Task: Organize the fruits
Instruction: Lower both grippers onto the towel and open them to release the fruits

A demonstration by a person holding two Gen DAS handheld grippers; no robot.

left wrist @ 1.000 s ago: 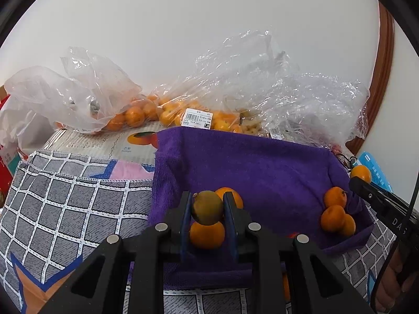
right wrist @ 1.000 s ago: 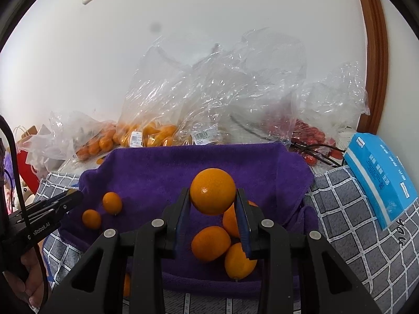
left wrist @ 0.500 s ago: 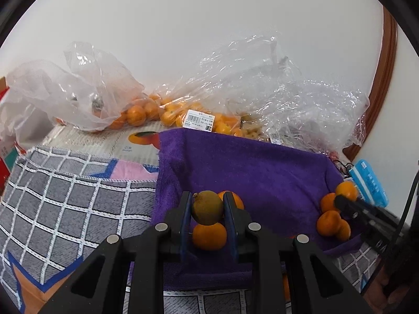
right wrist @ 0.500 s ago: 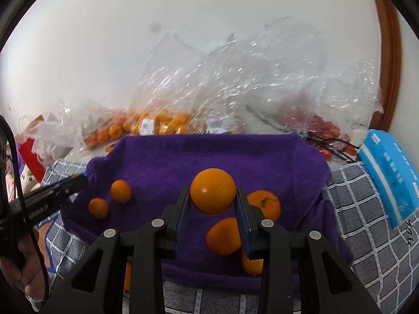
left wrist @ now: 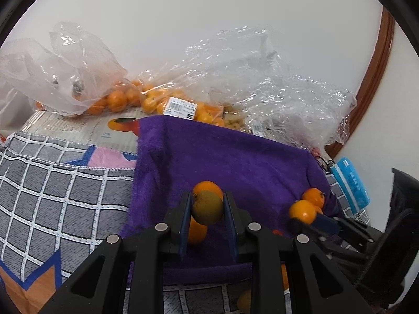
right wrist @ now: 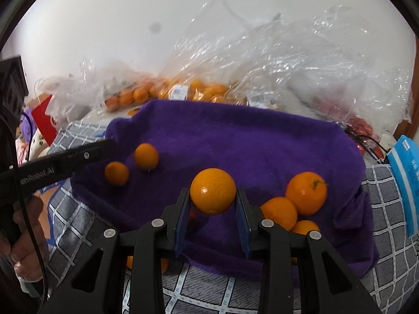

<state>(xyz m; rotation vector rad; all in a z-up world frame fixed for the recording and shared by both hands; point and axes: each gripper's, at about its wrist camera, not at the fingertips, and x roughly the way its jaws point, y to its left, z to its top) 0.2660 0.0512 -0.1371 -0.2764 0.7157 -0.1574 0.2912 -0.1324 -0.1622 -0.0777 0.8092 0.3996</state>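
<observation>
Gripping a greenish fruit [left wrist: 207,208], left jaws; right jaws, an orange [right wrist: 212,191].

Grey checked cloth [left wrist: 60,196] with a pink and blue patch, printed fruit carton [left wrist: 86,128] behind it, blue packet [right wrist: 404,183] at right edge, red bag [right wrist: 45,119] at left, brown wooden trim [left wrist: 377,78] on white wall [left wrist: 209,13].

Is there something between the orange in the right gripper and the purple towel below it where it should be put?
Nothing visible is in the way. The right gripper holds the orange over a bare part of the purple towel. A group of three oranges lies to its right, beside the path, not under it.
</observation>
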